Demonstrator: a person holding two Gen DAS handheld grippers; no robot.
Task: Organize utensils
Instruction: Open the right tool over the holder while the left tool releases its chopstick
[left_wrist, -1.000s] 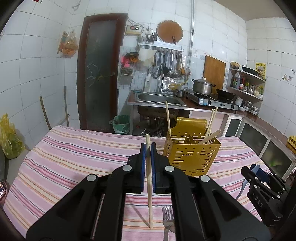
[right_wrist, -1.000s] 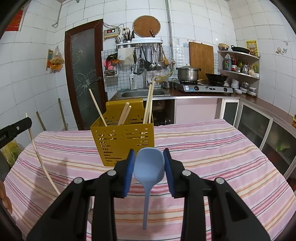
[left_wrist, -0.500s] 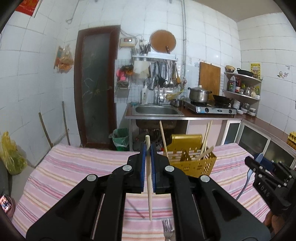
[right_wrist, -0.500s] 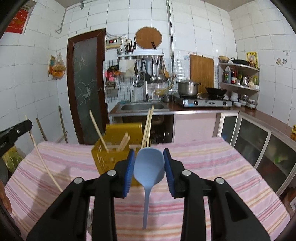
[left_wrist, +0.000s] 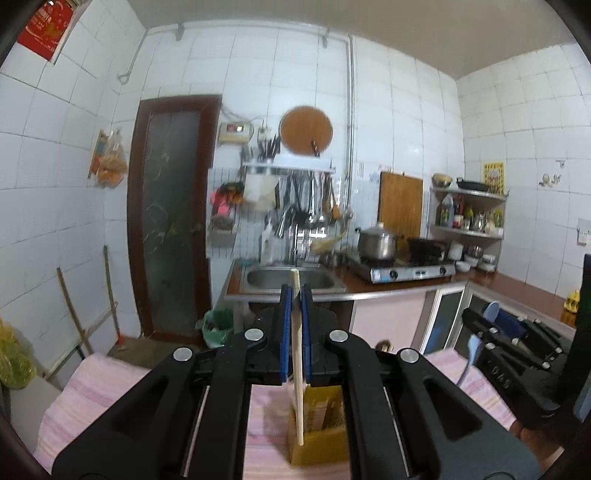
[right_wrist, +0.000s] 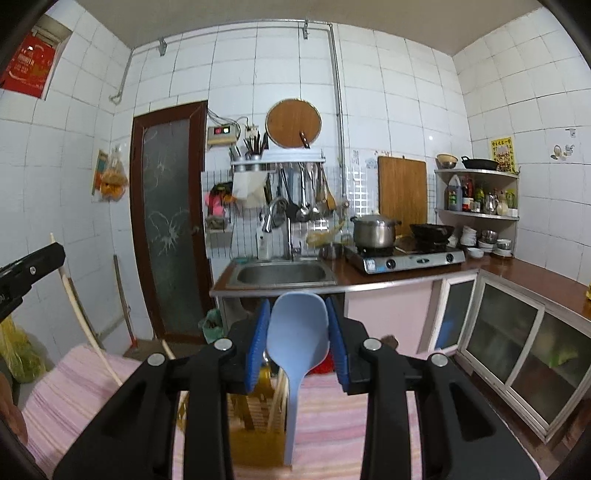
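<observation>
Left tool (left_wrist: 295, 291) clamps a pale wooden chopstick (left_wrist: 297, 354), upright, above the yellow perforated plastic utensil holder (left_wrist: 321, 435). Right tool (right_wrist: 297, 321) grips a light-blue plastic spoon (right_wrist: 297, 332) by its bowl, handle hanging over the holder on the pink striped surface (right_wrist: 332, 417).

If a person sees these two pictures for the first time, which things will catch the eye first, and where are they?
First comes the blue spoon, its bowl clamped between the fingers of the right gripper at the centre of the right wrist view. Next is the wooden chopstick, pinched upright in the left gripper. Under both tools stands the yellow utensil holder on the pink striped tablecloth.
</observation>
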